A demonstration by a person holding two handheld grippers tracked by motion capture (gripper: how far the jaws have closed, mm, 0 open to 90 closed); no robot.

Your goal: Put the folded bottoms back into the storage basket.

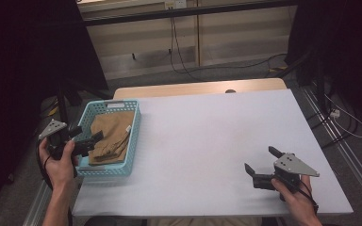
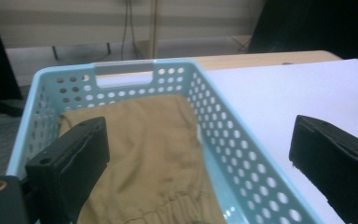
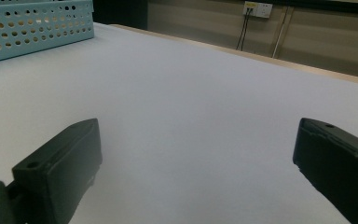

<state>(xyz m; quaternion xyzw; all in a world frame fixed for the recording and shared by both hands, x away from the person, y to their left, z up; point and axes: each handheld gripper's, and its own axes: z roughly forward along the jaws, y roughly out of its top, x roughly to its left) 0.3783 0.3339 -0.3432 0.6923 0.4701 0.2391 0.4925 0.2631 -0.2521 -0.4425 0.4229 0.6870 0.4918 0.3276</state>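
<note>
A light blue perforated basket [image 1: 134, 141] stands at the table's left edge, and a folded tan cloth [image 1: 113, 134] lies inside it. My left gripper [image 1: 90, 139] is held at the basket's left side and reaches in over the cloth. In the left gripper view the left gripper [image 2: 200, 158] is open wide, one jaw over the tan cloth [image 2: 154, 149] and the other outside the basket's [image 2: 121, 67] right wall. My right gripper [image 1: 261, 160] hovers open near the table's front right, nothing between its jaws. The right gripper view has the right gripper [image 3: 198, 163] over bare white tabletop.
The white table top [image 1: 207, 136] spreads between basket and right gripper, with a wooden strip [image 1: 198, 88] along its far edge. Cables [image 1: 179, 52] trail over the floor beyond. The basket's corner [image 3: 37, 28] sits far left in the right gripper view.
</note>
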